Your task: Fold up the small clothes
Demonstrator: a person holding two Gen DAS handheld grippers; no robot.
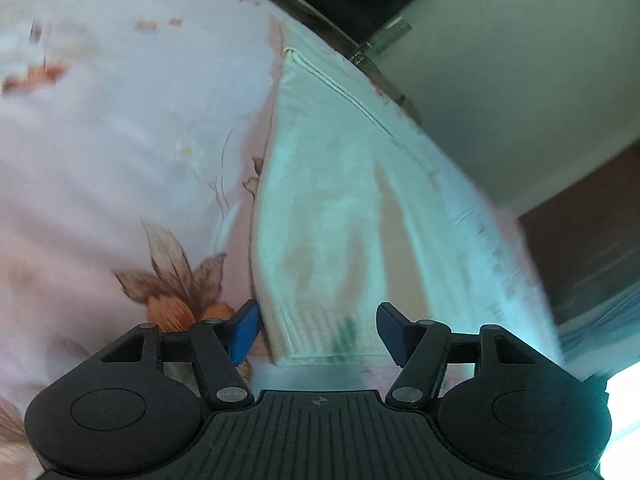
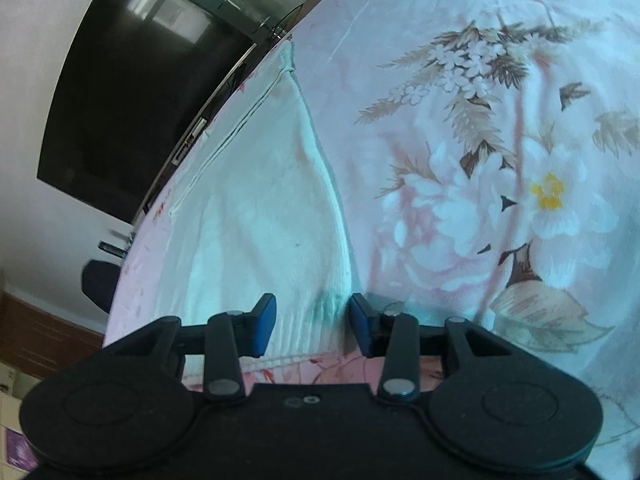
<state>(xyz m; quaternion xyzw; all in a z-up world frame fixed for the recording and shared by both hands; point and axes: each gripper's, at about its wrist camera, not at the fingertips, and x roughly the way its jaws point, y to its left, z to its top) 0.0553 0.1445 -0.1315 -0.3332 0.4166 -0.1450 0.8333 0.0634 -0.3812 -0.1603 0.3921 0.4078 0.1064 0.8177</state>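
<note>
A small white garment (image 1: 320, 208) lies flat on a pink floral bedsheet (image 1: 120, 140), close to the bed's edge. Its ribbed hem, which bears a green mark, is the nearest part. My left gripper (image 1: 320, 332) hangs over that hem with its jaws apart; the hem lies between the blue pads (image 1: 246, 332), and they do not press on it. In the right wrist view the garment (image 2: 260, 208) runs away from me along the bed edge. My right gripper (image 2: 312, 324) straddles its ribbed corner, jaws apart, with flat cloth between them.
The bedsheet (image 2: 480, 160) spreads wide to the right of the garment. Past the bed edge are a dark television (image 2: 132, 100) on a pale wall, a dark chair (image 2: 98, 280) and wooden flooring (image 2: 44, 332). A metal rail (image 1: 360, 48) runs past the edge in the left wrist view.
</note>
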